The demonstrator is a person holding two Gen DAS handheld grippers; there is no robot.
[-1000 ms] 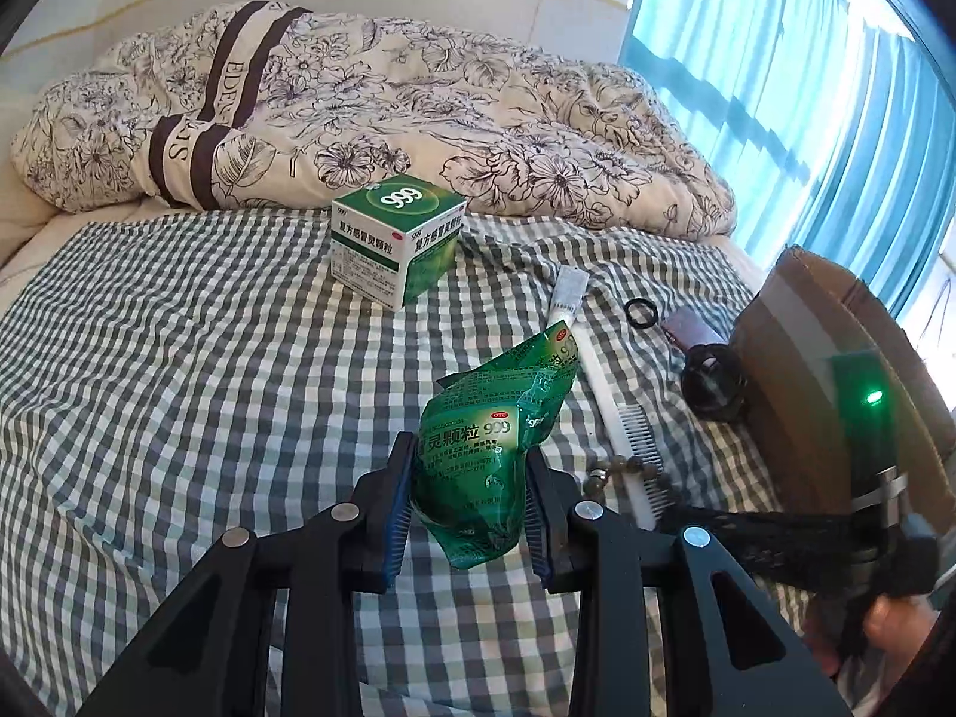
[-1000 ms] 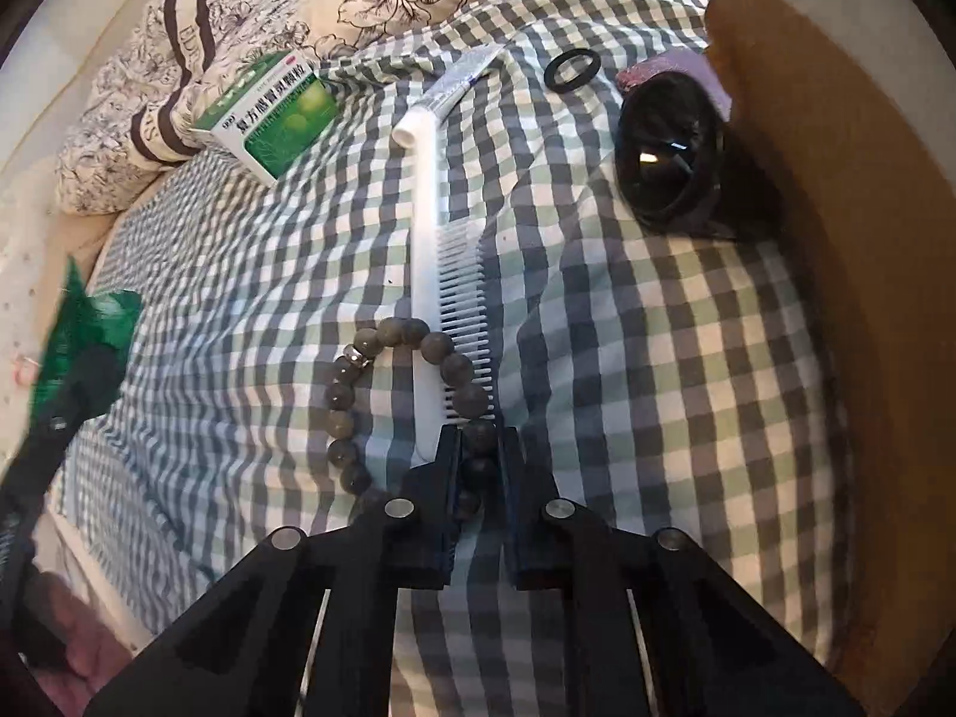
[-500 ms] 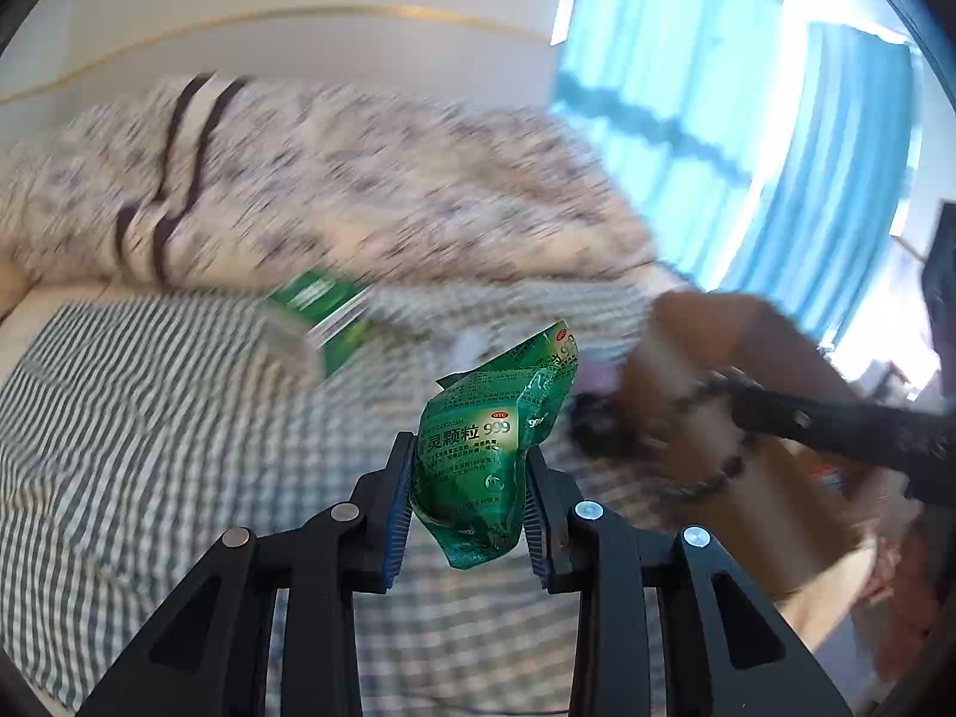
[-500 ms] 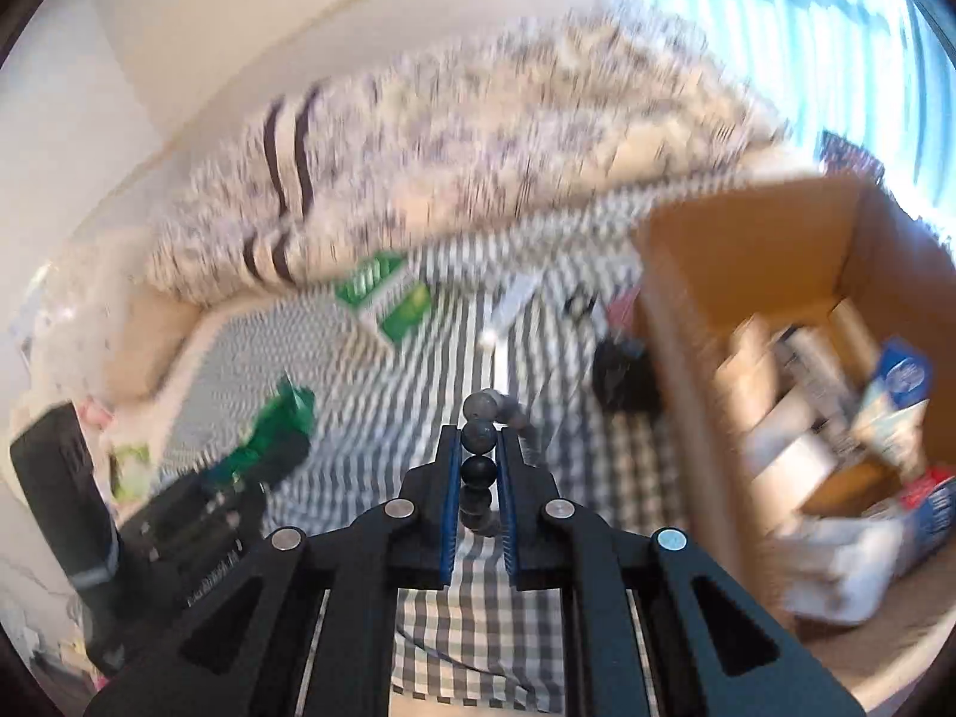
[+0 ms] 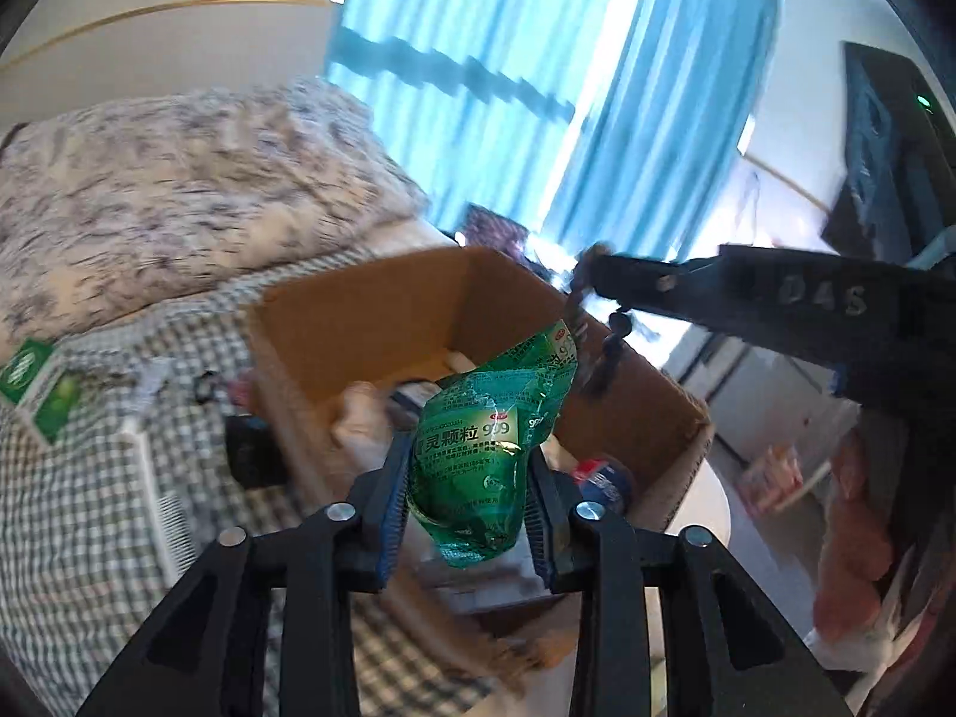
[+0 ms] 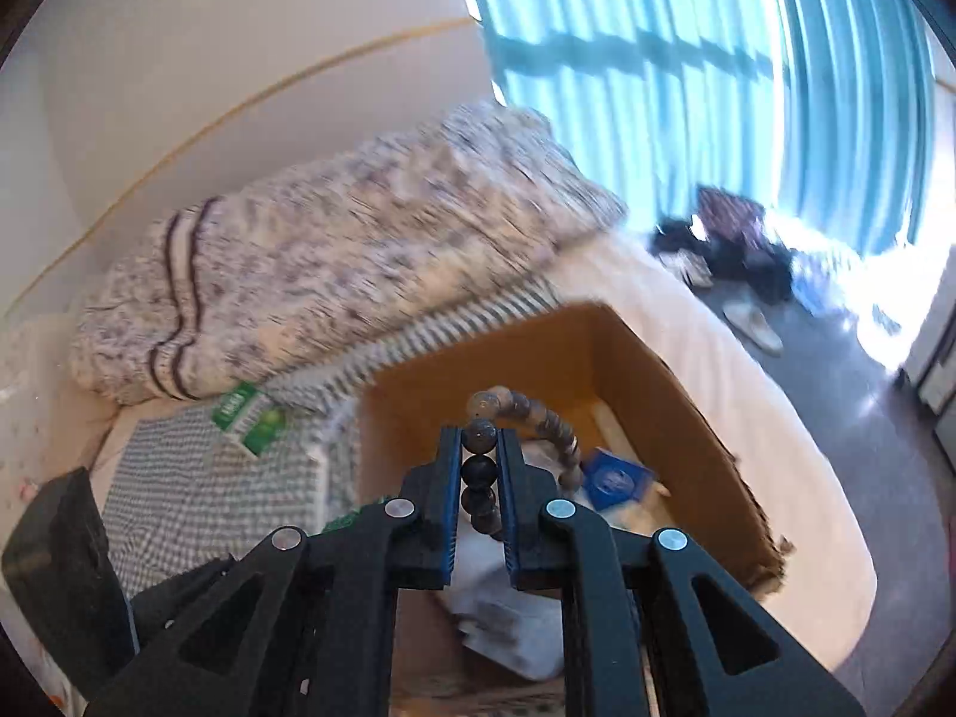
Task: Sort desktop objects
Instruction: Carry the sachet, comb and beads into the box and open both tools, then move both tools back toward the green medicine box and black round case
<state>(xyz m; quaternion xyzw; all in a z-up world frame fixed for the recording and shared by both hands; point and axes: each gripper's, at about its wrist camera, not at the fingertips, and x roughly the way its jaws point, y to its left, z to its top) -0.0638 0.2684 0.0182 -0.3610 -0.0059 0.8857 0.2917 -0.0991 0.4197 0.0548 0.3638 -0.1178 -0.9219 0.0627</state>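
My left gripper (image 5: pixel 469 472) is shut on a crumpled green medicine sachet (image 5: pixel 487 448) and holds it over the open cardboard box (image 5: pixel 370 322). My right gripper (image 6: pixel 480 448) is shut on a dark bead bracelet (image 6: pixel 532 412), whose loop hangs over the same box (image 6: pixel 675 406). In the left wrist view the right gripper (image 5: pixel 588 281) reaches in from the right with the bracelet (image 5: pixel 600 358) dangling above the box. Several packets, among them a blue one (image 6: pixel 612 475), lie inside the box.
On the checked bedsheet (image 5: pixel 71 514) lie a green medicine box (image 5: pixel 39 385), a white comb (image 5: pixel 158 496), a small black ring (image 5: pixel 206 385) and a dark object (image 5: pixel 251 457). A floral duvet (image 6: pixel 334 251) lies behind. Blue curtains (image 6: pixel 687 60) and floor clutter stand to the right.
Both grippers have lifted off the bed and swung right to hover over the cardboard box, each keeping its hold. The bracelet left the sheet and now dangles in the air.
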